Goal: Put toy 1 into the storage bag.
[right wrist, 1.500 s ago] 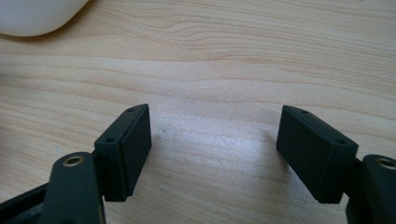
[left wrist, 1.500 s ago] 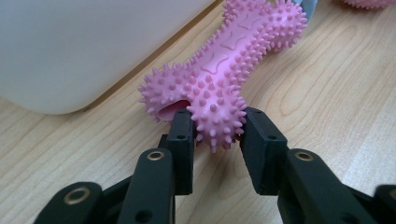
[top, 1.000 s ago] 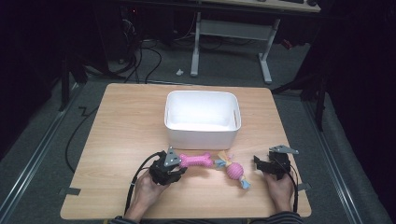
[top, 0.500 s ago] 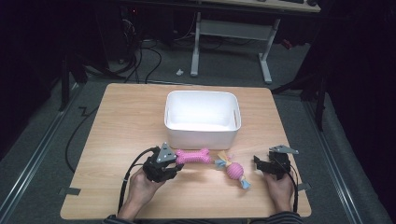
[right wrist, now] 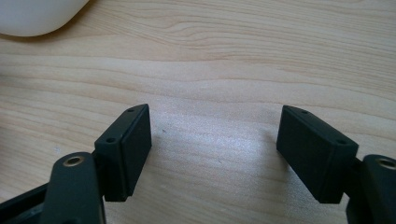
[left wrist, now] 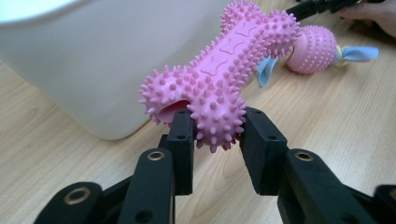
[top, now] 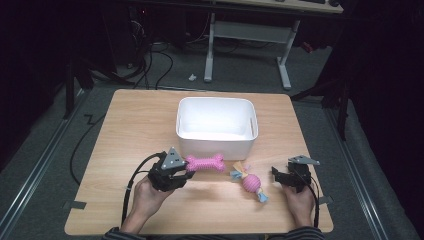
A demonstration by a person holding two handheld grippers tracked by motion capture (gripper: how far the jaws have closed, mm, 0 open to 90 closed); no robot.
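Observation:
A pink spiky bone toy hangs just above the table in front of the white tub. My left gripper is shut on the bone's near knob, both pads pressing its spikes. The bone's far end points toward a pink ball toy with blue and yellow fabric tails, which lies on the wood. My right gripper rests low at the table's right front, jaws wide open over bare wood, to the right of the ball toy.
The white tub stands at mid-table, its near wall close behind the bone. The wooden table has edges near both hands. Cables trail from each gripper toward the front edge. A desk frame stands on the floor beyond.
My left gripper has lifted the pink bone off the table and drawn slightly nearer the tub. The right gripper and the ball toy have stayed put.

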